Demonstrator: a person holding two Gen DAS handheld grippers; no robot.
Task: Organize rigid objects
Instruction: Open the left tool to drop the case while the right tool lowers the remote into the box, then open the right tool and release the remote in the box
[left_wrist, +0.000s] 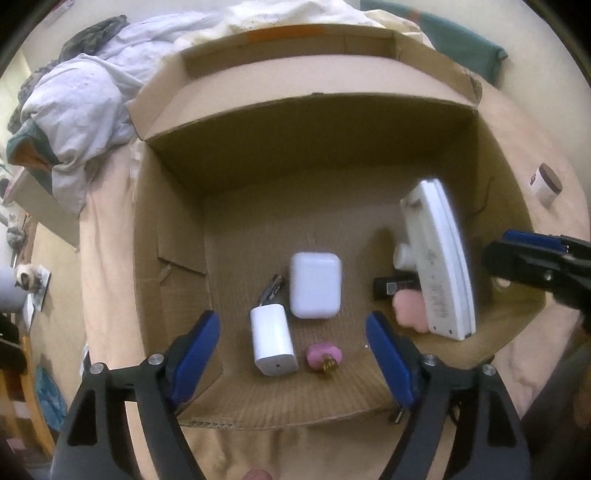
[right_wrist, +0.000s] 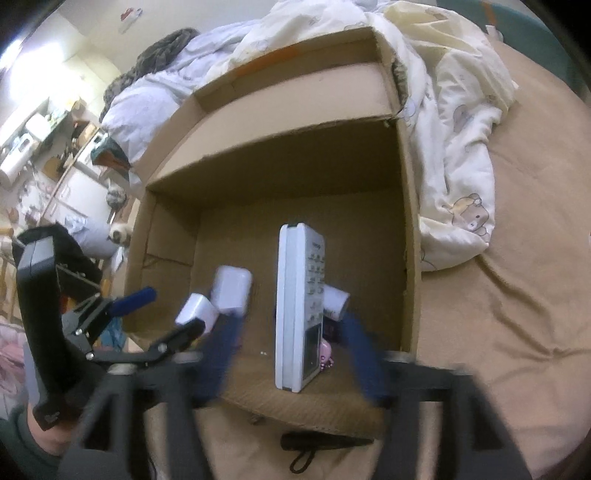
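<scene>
Both jaws stand wide with nothing pressed between the pads. At the bottom of the left wrist view, the left gripper (left_wrist: 291, 354) hangs over a cardboard box (left_wrist: 177, 258), and a white charger (left_wrist: 272, 341), a white case (left_wrist: 314, 290) and a small pink piece (left_wrist: 324, 355) lie on the box floor between its blue fingers. Right of centre, a white remote (left_wrist: 437, 258) stands on edge, tilted, over a black item (left_wrist: 391, 288) and a pink thing (left_wrist: 408, 312). In the right wrist view, the right gripper (right_wrist: 291, 354) is blurred, and the remote (right_wrist: 299, 310) stands upright between its fingers, clear of both. A white jar (left_wrist: 546, 184) sits outside the box at the right edge, on the tan bedding (right_wrist: 498, 295).
</scene>
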